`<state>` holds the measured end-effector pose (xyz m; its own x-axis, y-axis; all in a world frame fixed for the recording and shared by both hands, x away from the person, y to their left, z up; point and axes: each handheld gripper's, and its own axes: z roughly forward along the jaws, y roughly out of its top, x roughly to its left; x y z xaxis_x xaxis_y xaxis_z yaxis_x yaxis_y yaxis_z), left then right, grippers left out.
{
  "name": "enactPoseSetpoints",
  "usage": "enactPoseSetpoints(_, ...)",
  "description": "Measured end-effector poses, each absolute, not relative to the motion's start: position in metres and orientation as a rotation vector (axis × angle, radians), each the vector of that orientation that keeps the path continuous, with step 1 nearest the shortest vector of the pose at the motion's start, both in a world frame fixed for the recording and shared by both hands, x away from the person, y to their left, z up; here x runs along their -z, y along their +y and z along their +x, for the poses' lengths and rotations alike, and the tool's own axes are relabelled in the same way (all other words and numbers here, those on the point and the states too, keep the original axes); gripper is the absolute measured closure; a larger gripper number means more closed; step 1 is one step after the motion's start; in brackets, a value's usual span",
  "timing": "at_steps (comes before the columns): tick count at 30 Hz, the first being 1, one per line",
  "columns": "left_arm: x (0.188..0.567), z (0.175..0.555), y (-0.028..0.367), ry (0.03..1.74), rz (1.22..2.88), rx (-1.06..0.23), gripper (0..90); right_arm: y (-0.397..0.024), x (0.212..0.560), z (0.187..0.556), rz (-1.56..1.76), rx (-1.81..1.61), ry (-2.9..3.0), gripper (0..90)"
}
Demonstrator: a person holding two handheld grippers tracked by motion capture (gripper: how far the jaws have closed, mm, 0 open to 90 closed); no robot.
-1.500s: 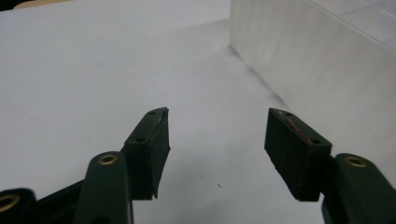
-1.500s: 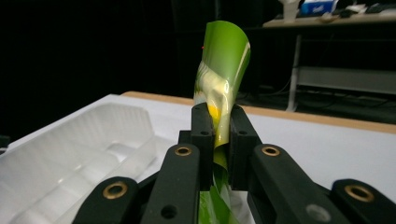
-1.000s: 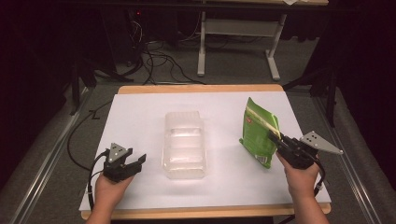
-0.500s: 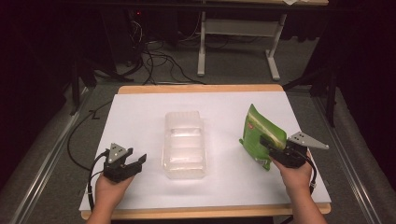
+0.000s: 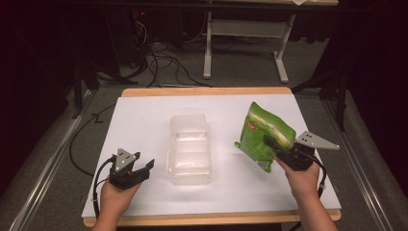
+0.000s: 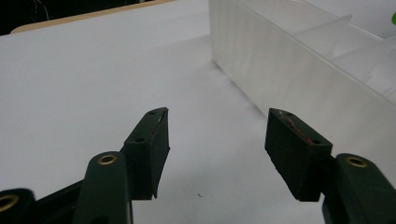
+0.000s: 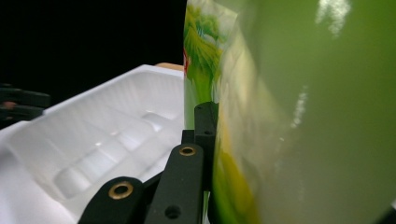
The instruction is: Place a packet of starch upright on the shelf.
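Green pouch (image 5: 263, 135), glossy, stood tilted over the right part of the table, lifted at an angle and pinched at its lower edge by my right gripper (image 5: 278, 150), whose jaws had just been closing on it. White-topped table (image 5: 144, 120) with a wood rim stood on grey carpet in a dark room; a white-legged desk frame (image 5: 243, 41) and loose cables (image 5: 159, 62) lay behind it. Clear plastic tray (image 5: 189, 148), ribbed and divided into compartments, sat at the table's centre, well apart from the pouch. My left gripper (image 6: 217, 135) rested near the tray's left side, jaws spread, nothing between them. Pouch bore a small red label (image 5: 251, 126); I could not read it.
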<state>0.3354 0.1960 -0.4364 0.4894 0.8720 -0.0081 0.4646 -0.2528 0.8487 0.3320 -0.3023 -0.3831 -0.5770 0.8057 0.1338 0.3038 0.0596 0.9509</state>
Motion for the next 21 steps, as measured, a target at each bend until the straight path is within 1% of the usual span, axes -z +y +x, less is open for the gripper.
enactPoseSetpoints(10,0.437,0.337,0.205,1.14,1.862,-0.607,40.9,-0.261,0.363,0.349,0.942,-1.713,2.011,87.7)
enactPoseSetpoints(12,0.437,0.337,0.206,1.144,1.86,-0.608,40.9,-0.257,0.362,0.351,0.932,-1.726,2.016,87.7)
enactPoseSetpoints(14,0.436,0.337,0.207,1.147,1.857,-0.609,40.8,-0.242,0.358,0.357,0.898,-1.771,2.034,87.7)
enactPoseSetpoints(21,0.436,0.337,0.21,1.156,1.843,-0.611,40.9,-0.216,0.352,0.368,0.799,-1.828,2.098,87.7)
